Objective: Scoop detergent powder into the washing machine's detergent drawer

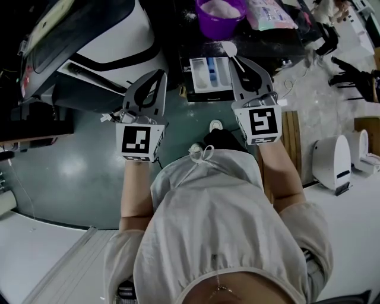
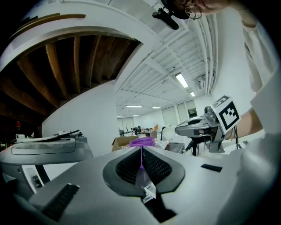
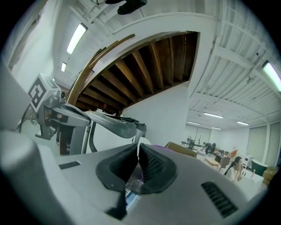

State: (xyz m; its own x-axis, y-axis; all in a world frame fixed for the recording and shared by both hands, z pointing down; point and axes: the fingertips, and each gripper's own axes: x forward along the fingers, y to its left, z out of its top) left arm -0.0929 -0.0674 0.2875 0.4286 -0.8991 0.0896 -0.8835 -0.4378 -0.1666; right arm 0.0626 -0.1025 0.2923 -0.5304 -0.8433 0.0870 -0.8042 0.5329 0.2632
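Note:
The detergent drawer (image 1: pixel 211 74) stands pulled out of the machine, showing white compartments and a blue one. Behind it sits a purple tub (image 1: pixel 221 15) holding white powder. A small white scoop (image 1: pixel 228 48) hovers over the drawer's back edge, and its thin handle runs into my right gripper (image 1: pixel 235 60), which is shut on it. In the right gripper view only a white bit of the scoop (image 3: pixel 142 142) shows past the closed jaws. My left gripper (image 1: pixel 159 75) hangs left of the drawer, shut and holding nothing. The purple tub (image 2: pixel 142 141) shows beyond its tips.
The washing machine (image 1: pixel 113 35) with its dark door fills the upper left. A pink packet (image 1: pixel 270 15) lies right of the tub. Wooden boards (image 1: pixel 291 142) and a white device (image 1: pixel 332 160) stand on the right. The floor (image 1: pixel 71 166) below is green.

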